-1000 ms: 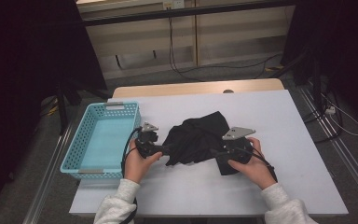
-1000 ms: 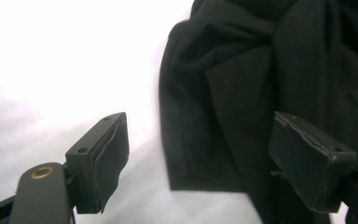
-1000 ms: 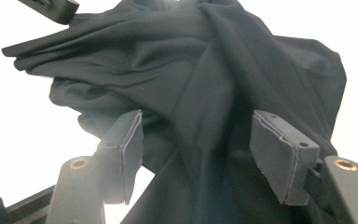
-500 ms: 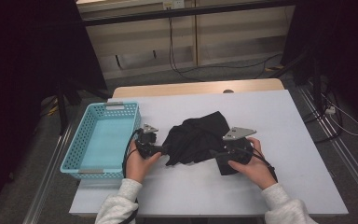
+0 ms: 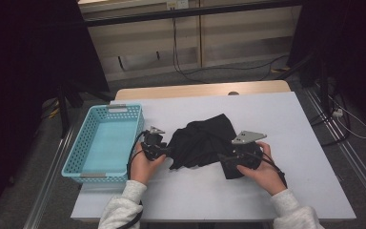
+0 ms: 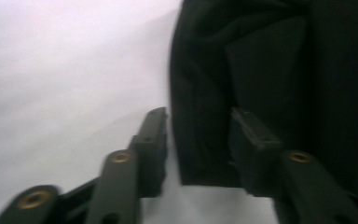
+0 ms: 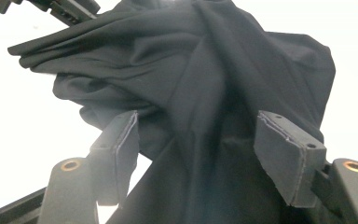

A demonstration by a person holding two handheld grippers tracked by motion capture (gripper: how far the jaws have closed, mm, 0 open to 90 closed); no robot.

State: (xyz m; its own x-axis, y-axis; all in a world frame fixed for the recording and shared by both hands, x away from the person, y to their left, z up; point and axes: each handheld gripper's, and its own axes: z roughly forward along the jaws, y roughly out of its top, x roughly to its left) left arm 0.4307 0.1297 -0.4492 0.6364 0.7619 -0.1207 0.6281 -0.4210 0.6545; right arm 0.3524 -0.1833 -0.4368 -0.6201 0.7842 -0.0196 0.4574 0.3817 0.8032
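- While both hands sit low at the near edge in the high view, the white table (image 5: 305, 157) takes up the middle of the scene, a strip of bare wood showing along its far edge at twelve o'clock.
- Over at nine o'clock on that table sits the light blue basket (image 5: 78, 157), its perforated walls standing upright and its long side running away from the person.
- Dead centre lies the black cloth (image 5: 198, 140), crumpled and bunched in folds, flat on the tabletop just beside the basket but not touching it as far as the high view tells.
- At the cloth's four o'clock corner, the right gripper (image 5: 228, 160) is in, held by the right hand (image 5: 262, 171); in the right gripper view its jaws stand wide apart with the dark fabric (image 7: 205, 93) heaped between and beyond them, nothing pinched.
- At the cloth's nine o'clock edge, the left gripper (image 5: 164, 151) points in from the left hand (image 5: 143, 167); the left gripper view shows the jaws parted, straddling the hem of the cloth (image 6: 270, 70), one jaw out on bare table and the other over the fabric.
- Up at eleven o'clock in the right gripper view, the black jaws of the other gripper (image 7: 70, 9) peek in beside the cloth's far fold.
- Each gripper wears its grey three-cornered plate on top, and a cable loops from the left one down past the sleeve.
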